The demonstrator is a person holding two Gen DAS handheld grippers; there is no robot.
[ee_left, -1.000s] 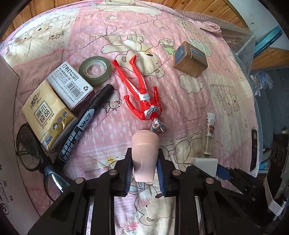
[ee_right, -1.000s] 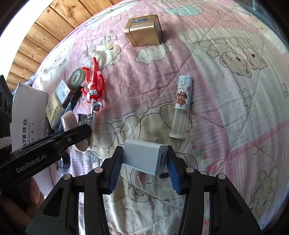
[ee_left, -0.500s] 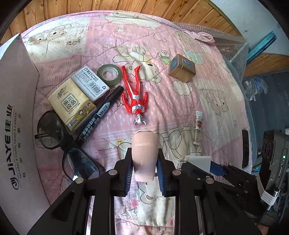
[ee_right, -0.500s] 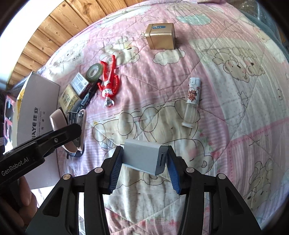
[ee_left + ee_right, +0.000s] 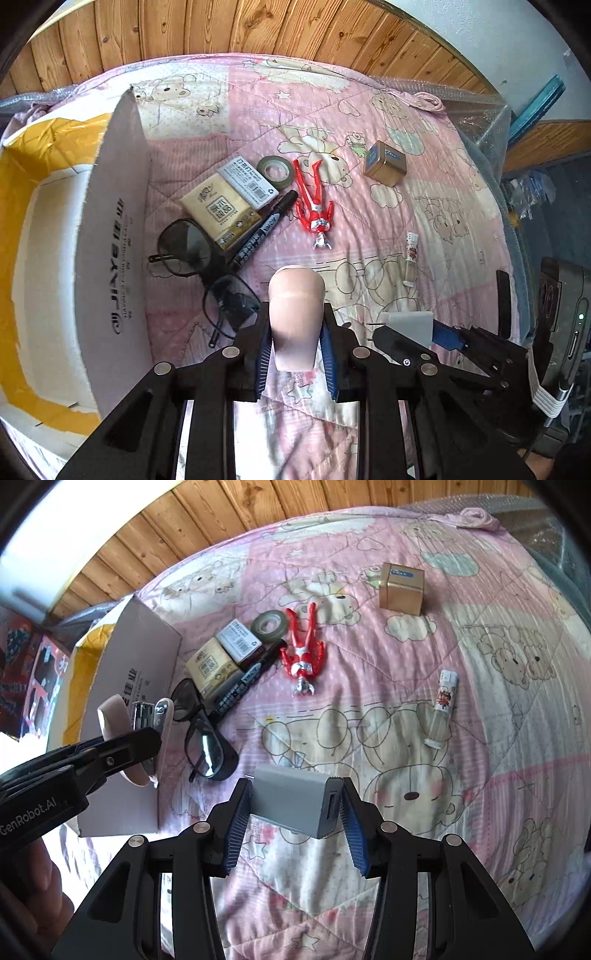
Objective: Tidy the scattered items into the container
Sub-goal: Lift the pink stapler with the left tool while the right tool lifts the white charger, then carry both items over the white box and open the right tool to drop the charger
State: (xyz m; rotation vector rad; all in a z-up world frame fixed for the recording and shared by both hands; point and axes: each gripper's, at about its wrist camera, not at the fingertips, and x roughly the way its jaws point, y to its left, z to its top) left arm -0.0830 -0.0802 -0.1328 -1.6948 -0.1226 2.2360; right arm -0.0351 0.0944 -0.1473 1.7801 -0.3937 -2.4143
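Holding a pink stapler (image 5: 295, 325), the left claw (image 5: 295, 350) is clamped on it, blue pads pressed on both sides. Right claw (image 5: 295, 812) is clamped on a grey power bank (image 5: 291, 801), port end facing right.

Changes vs. 1.0 s ago:
- Both claws have risen and pulled back; the pink quilt (image 5: 388, 122) now shows edge to edge, w/ wood panelling (image 5: 221, 33) behind the bed.
- Cardboard box (image 5: 110, 221), prev. only a sliver at the left edge of the left wrist view, now fills that side; its white interior w/ yellow tape is visible.
- In the right wrist view the left claw (image 5: 147, 746) w/ stapler (image 5: 114, 716) now sits in front of the box wall (image 5: 136, 657); whether it is over the opening cannot be told.
- Grips unchanged: same items, same orientation in both claws.

Items lying on the quilt, positions unchanged:
- Sunglasses (image 5: 207, 269), nearest the box.
- Tissue pack (image 5: 221, 210), staples box (image 5: 247, 181), black marker (image 5: 262, 229) – touching cluster.
- Tape roll (image 5: 275, 168), just beside the staples box.
- Red toy figure (image 5: 314, 206), right of the marker.
- Gold box (image 5: 384, 168), well apart, far right.
- Lighter (image 5: 410, 258), apart, near right.
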